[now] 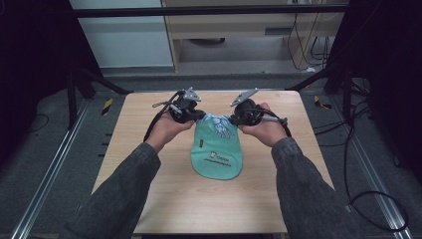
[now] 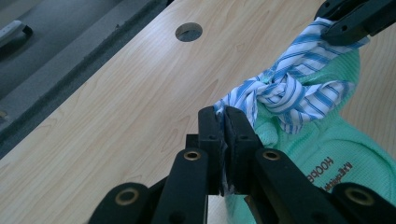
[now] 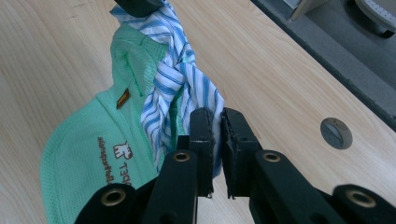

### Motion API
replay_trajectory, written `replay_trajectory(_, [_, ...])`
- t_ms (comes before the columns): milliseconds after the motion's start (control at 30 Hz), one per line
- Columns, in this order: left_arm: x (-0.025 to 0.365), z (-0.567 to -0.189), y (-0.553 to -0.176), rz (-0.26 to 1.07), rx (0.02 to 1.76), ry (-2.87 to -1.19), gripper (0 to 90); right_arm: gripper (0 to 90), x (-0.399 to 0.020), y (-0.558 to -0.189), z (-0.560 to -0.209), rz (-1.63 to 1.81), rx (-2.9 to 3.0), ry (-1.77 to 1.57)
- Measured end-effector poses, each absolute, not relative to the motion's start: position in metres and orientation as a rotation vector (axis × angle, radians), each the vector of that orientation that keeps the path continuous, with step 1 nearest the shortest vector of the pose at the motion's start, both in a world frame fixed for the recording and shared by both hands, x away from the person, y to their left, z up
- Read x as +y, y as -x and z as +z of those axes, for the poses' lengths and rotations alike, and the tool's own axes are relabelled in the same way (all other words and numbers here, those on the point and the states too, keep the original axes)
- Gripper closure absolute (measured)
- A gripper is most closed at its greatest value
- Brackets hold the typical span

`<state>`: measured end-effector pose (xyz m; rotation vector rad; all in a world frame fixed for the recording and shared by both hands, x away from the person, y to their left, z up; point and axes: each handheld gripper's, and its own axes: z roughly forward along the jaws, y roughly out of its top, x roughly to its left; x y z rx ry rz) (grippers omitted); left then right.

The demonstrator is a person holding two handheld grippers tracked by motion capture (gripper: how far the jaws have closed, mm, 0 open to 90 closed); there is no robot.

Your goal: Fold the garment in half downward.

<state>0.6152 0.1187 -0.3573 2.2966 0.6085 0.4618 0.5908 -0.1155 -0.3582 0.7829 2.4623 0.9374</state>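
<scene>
A mint-green knit garment (image 1: 217,152) with a printed logo lies on the wooden table (image 1: 149,164), hanging down from its top end. Its blue-and-white striped ties (image 1: 219,123) are knotted together between the two grippers. My left gripper (image 1: 199,116) is shut on one striped tie end (image 2: 233,100), its jaws pinching the cloth (image 2: 225,140). My right gripper (image 1: 234,119) is shut on the other striped tie end (image 3: 205,100), the fabric clamped between its jaws (image 3: 218,149). In the left gripper view, the knot (image 2: 280,88) sits just beyond the jaws, and the other gripper's jaws (image 2: 355,18) hold the far end.
A round cable hole (image 2: 189,31) is cut in the tabletop near the far edge; another hole (image 3: 336,133) shows in the right gripper view. Metal frame legs and loose cables (image 1: 368,199) surround the table on the floor.
</scene>
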Motion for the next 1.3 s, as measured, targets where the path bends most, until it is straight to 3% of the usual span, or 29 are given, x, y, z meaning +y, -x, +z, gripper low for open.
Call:
replay_trajectory(467, [0.115, -0.348, -0.629, 0.495, 0.623, -2.290, 86.4, 83.1, -0.115, -0.602, -0.356, 0.955, 2.432, -0.811])
replay_trajectory(1300, [0.122, -0.369, -0.588, 0.542, 0.544, -2.298, 86.4, 83.0, -0.112, -0.572, -0.375, 0.924, 2.456, -0.717])
